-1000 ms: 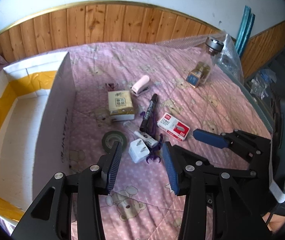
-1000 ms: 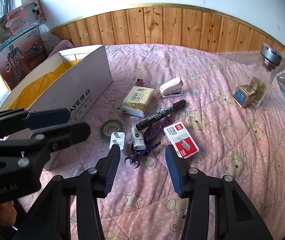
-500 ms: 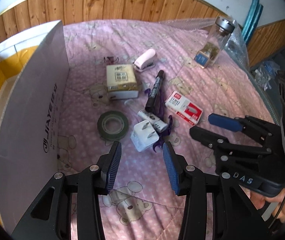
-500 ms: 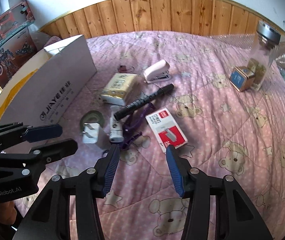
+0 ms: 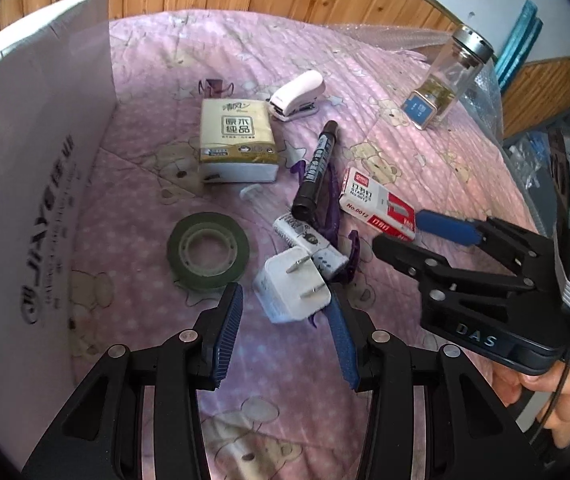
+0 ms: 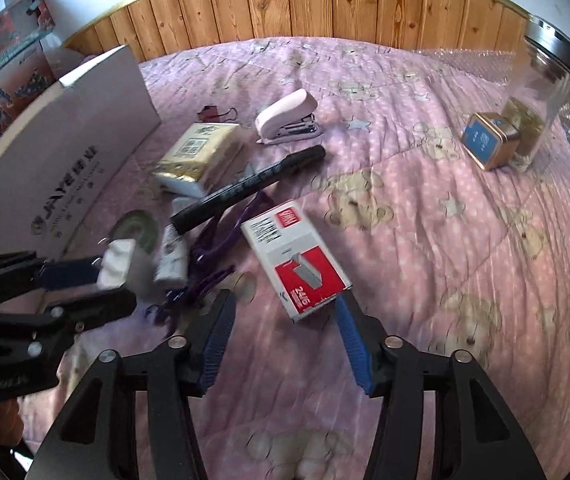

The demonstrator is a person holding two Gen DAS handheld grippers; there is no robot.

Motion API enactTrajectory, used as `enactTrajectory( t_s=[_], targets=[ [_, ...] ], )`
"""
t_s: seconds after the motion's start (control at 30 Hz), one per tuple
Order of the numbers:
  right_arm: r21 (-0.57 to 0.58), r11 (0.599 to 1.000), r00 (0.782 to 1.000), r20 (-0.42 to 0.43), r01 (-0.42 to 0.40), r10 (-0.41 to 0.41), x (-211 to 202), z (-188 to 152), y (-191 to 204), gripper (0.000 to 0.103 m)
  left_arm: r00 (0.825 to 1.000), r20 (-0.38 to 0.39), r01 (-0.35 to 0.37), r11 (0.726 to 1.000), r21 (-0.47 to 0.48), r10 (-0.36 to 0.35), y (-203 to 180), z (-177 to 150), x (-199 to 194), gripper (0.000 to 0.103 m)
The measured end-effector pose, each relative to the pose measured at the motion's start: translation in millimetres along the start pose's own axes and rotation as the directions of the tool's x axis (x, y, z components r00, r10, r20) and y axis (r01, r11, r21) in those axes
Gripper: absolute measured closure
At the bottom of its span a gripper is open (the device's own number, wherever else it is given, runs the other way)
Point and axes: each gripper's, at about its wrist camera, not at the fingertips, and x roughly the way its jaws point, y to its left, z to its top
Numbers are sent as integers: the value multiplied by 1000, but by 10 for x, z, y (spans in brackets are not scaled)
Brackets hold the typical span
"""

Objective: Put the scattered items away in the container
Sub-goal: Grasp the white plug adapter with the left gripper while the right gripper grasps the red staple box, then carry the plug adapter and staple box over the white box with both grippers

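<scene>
Scattered items lie on a pink quilt beside a white cardboard box (image 5: 37, 168). My left gripper (image 5: 285, 300) is open, its fingertips on either side of a white plug adapter (image 5: 291, 290). A green tape roll (image 5: 207, 256), a black marker (image 5: 317, 170), a tissue pack (image 5: 237, 138), a pink stapler (image 5: 295, 96) and purple scissors lie near. My right gripper (image 6: 285, 312) is open, its fingertips flanking the near end of a red-and-white staples box (image 6: 295, 252). The right gripper also shows in the left wrist view (image 5: 409, 236).
A glass jar (image 6: 541, 92) and a small blue tin (image 6: 489, 144) stand at the far right. A small binder clip (image 5: 213, 86) lies behind the tissue pack. A wooden panel wall runs along the back. Toy boxes (image 6: 5, 64) stand beyond the cardboard box.
Both grippers have moved forward and down toward the pile. The left now straddles the plug adapter and the right straddles the staples box.
</scene>
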Motion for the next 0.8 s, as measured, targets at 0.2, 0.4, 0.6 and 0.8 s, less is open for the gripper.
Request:
enactTrajectory(
  t_s=[0.2,0.4,0.6,0.8],
  targets=[
    [-26,1000,1000,-13,0,-1,154,83,-3,51,1000,8,14,999,-29,-13,16,44,119,60],
    [43,996,996,-34,-79,80,62,104,-121,66,999,20,29,997,-71,-28,130,75,113,81],
    [-78,997,1000,4,-26,26,62,233,-95,27,999,19,35,998,-50,-34,134,60,124,81],
    [-154,986,996,-58,-69,61,273,280,-63,62,999,43,15,1000,-1,-15,80,89,93,82]
  ],
)
